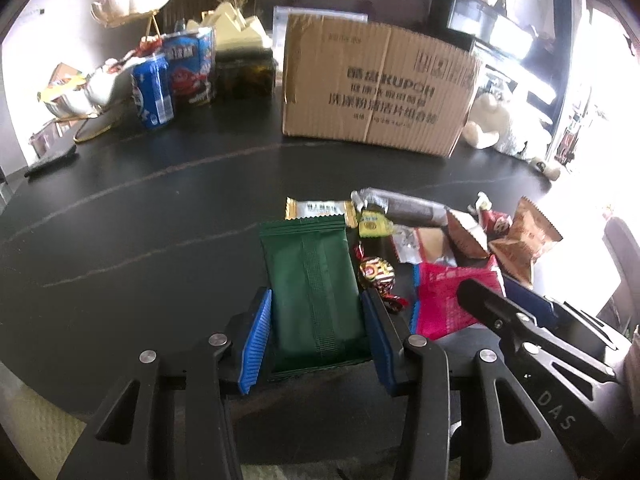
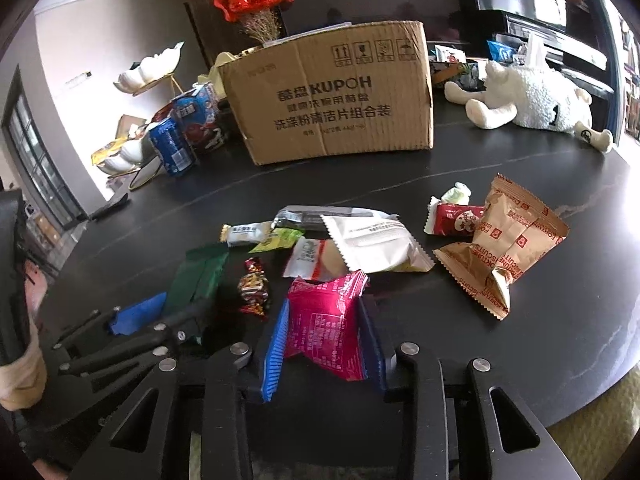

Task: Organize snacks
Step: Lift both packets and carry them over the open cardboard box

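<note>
Snacks in shiny wrappers lie in a loose pile on the round black table (image 1: 140,240), in front of the big brown cardboard box (image 1: 376,88) that stands at the back. The left gripper (image 1: 316,336) is clamped on a flat dark green packet (image 1: 312,288), in front of the box and to the left of the pile. The right gripper (image 2: 324,344) is squeezing a puffy pink packet (image 2: 324,320), so its sides are bent in; it is in front of the box too, at the near edge of the pile. I think the job is only starting: just these two snacks are picked up, and I cannot see if anything is in the box yet. Still lying in front of the box are two tan biscuit packets (image 2: 508,248), a white packet (image 2: 372,244), a small red candy (image 2: 456,218), a long grey bar (image 1: 404,208), a little yellow candy (image 1: 372,226) and a twisted foil candy (image 1: 376,272). Only the right view shows the fluffy white toy sheep (image 2: 536,100) clearly, to the right of the box. The left view shows the blue drink can (image 1: 154,90) to the left of the box more clearly.
</note>
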`<state>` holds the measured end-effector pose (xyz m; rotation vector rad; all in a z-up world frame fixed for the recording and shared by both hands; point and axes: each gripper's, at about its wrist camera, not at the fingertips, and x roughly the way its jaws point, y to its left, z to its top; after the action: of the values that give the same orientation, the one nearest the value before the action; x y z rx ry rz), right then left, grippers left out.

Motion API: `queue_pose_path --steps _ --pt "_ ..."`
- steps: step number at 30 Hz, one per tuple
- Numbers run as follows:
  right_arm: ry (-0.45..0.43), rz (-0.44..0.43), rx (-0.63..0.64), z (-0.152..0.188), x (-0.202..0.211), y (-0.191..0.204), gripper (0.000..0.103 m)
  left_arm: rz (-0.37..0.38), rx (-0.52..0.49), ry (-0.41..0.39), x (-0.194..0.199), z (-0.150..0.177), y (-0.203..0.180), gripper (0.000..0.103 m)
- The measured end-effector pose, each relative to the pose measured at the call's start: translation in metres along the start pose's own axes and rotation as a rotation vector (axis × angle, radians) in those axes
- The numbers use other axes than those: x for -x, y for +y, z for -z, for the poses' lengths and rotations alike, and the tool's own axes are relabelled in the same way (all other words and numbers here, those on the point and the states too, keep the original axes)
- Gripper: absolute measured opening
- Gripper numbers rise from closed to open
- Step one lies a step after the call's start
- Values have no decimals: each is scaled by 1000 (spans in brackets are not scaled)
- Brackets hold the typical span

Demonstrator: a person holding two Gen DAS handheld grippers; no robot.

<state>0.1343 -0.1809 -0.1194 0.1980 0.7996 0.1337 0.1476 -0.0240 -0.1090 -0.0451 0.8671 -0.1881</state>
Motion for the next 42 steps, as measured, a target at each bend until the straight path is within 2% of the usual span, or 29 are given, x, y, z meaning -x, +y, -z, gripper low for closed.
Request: queue_pose_path --steps 19,33,42 --pt "-134 -8 44 -26 49 13 31 1 -66 -167 62 -31 -12 45" --pt "-216 -6 59 -80 77 8 31 45 -136 -273 89 -81 -23 45" --pt "-301 -3 74 -125 83 12 31 89 -129 -285 95 -125 -24 45"
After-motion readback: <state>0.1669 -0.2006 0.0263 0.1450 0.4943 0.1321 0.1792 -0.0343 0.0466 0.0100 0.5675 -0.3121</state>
